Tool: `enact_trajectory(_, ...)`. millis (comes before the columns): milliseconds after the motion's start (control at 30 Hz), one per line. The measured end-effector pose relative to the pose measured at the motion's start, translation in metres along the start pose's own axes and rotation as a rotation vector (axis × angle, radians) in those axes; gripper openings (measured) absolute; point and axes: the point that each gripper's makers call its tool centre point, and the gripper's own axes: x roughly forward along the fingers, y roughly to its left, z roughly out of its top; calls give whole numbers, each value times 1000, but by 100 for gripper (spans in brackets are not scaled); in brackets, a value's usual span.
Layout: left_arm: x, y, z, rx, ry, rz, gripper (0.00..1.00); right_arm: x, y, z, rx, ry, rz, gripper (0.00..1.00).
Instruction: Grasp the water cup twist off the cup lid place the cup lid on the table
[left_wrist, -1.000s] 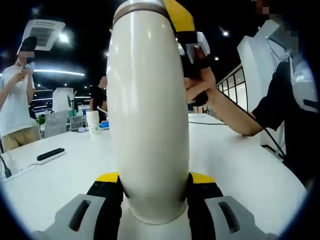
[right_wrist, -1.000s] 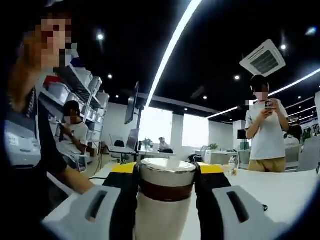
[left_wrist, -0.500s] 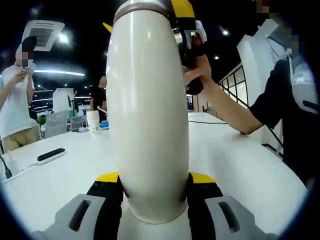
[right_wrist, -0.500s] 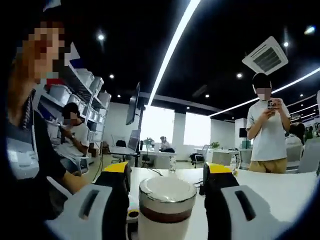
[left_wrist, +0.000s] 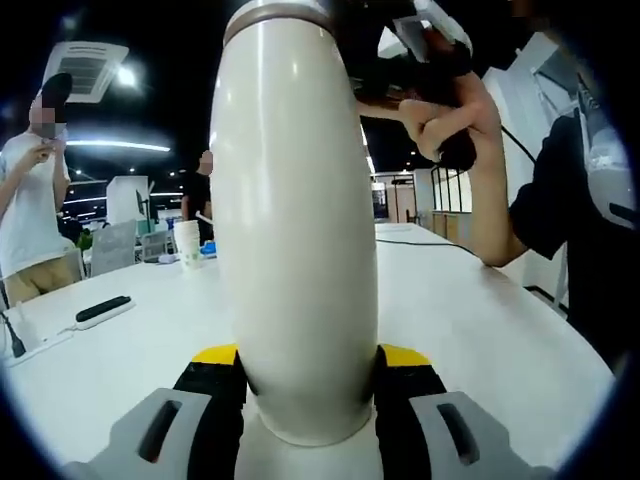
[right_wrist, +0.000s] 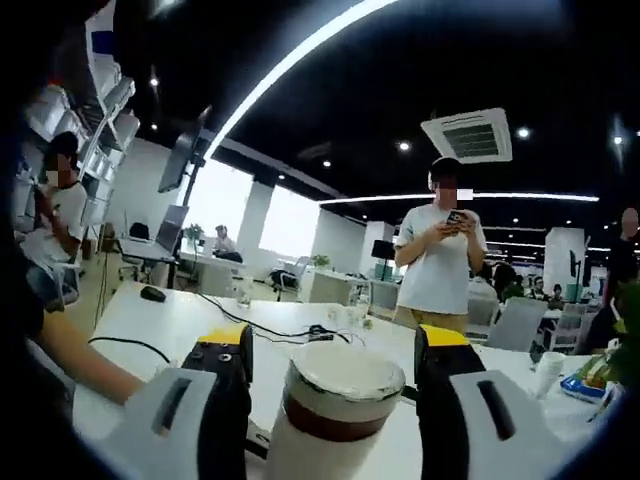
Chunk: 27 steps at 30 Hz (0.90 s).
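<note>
Honestly, the left gripper (left_wrist: 308, 375) is clamped on the cream water cup (left_wrist: 295, 220) low on its body. Right gripper (right_wrist: 335, 350) sits open, jaws either side of the cup lid (right_wrist: 345, 385). Smooth, probably slippery; grip the lid's rim.

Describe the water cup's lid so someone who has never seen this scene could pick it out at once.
Start at the tall cream-white water cup clamped low between the left gripper's jaws above the white table. Its top carries the round white cup lid, between the right gripper's spread jaws. A silver rim over a dark brown band sets it apart.
</note>
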Motion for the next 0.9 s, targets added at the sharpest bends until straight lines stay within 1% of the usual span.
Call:
enact_trajectory(67,0,0,0,1,1,0,52,1,-3,-3,4,6,-6,64)
enact_trajectory(100,0,0,0,1,1,1,52,1,-4,-3,6,8,-6,61)
enact_trajectory(133,0,0,0,1,1,1,52,1,-5,-9,27,32,2,59)
enact_trajectory(167,-1,0,0,2,2,0,52,2,-3,-11,44,42,16,57)
enact_trajectory(233,-1,0,0,2,2,1,52,3,4,-14,40,53,68,53)
enact_trajectory(267,-1,0,0,2,3,1,52,3,2,-14,38,46,63,53)
enact_trajectory(333,-2,0,-1,1,4,2,52,4,7,-12,72,17,123,53)
enact_trajectory(367,-2,0,-1,-1,4,2,52,4,7,-13,103,10,150,52)
enact_trajectory(400,-2,0,-1,-2,5,3,52,4,10,-12,126,-2,195,52)
enact_trajectory(433,-2,0,-1,-3,5,3,52,4,11,-12,136,-13,223,52)
enact_trajectory(500,-2,0,-1,-5,5,2,52,4,13,-11,187,-49,320,52)
enact_trajectory(600,-2,1,-1,-8,6,2,52,4,20,-11,180,-99,456,52)
enact_trajectory(633,-2,1,-1,-8,6,2,52,1,24,-9,146,-132,521,52)
enact_trajectory(667,-2,1,-1,-10,6,1,52,-1,26,-8,135,-152,556,52)
enact_trajectory(733,-2,0,-1,-5,5,-1,52,-3,26,-8,136,-166,591,52)
enact_trajectory(767,-2,0,-1,-3,6,0,52,-3,22,-9,150,-167,603,52)
enact_trajectory(800,-2,-1,-1,-2,6,0,52,-4,24,-9,160,-176,628,52)
enact_trajectory(900,-1,-1,-1,1,6,-1,52,-3,22,-9,164,-175,619,52)
